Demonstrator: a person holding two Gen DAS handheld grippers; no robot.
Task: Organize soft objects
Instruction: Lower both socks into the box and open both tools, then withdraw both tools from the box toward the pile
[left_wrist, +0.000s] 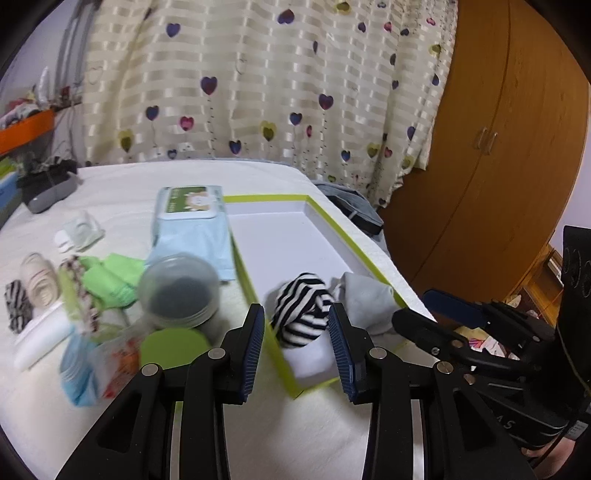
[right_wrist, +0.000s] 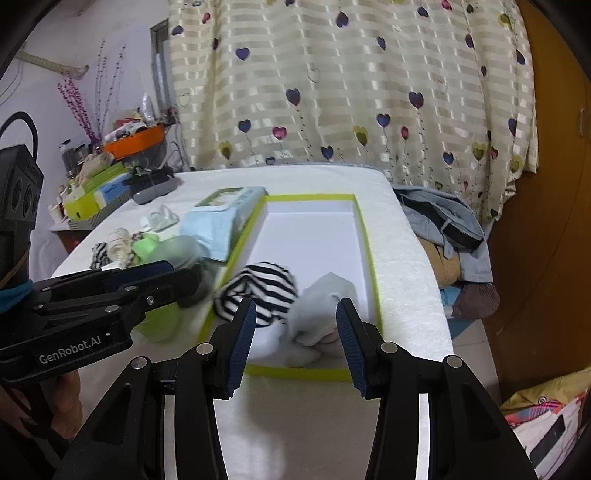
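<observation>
Fingers (left_wrist: 255, 354) of left gripper (left_wrist: 297, 350) spread wide, blue ribbed pads, nothing between them; they hover above the near end of the lime-edged box (left_wrist: 255, 291). Fingers (right_wrist: 240, 347) of right gripper (right_wrist: 295, 343) likewise parted and empty, poised over the same near end. In the right wrist view the left gripper's body shows at left, white lettering "GenRobot.AI" legible on its side. Black-and-white striped sock bundle (left_wrist: 301, 310) lies inside the box at its near end, pale grey sock bundle (left_wrist: 364, 299) just beside it, the two touching; rest of the white box floor bare. Box sits on a white-covered worktop (left_wrist: 295, 435). Left of box: light blue wet-wipes pack (left_wrist: 192, 229) with green-and-white label, writing too small to read; a clear round jar (left_wrist: 181, 291); a lime green lid (left_wrist: 173, 347); green fabric (left_wrist: 110, 277); a cream rolled item (left_wrist: 38, 282); a small zebra-striped item (left_wrist: 16, 306). Heart-patterned curtain (left_wrist: 258, 81) behind, wooden wardrobe (left_wrist: 498, 147) to the right.
</observation>
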